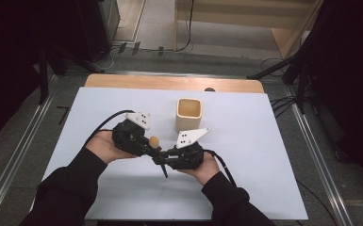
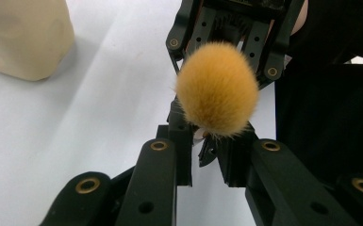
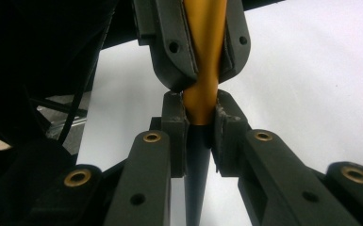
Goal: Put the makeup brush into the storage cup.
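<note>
Both grippers clamp one makeup brush with a fluffy orange bristle head, gold ferrule and black handle. It sits just in front of the square beige cup, towards the person. The left gripper pinches it below the head (bristles upward). The right gripper is closed on the gold-to-black joint.

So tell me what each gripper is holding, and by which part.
Both hold one makeup brush. The left gripper is shut on it just below the orange bristles; the right gripper is shut lower on the handle, where gold turns to black.
</note>
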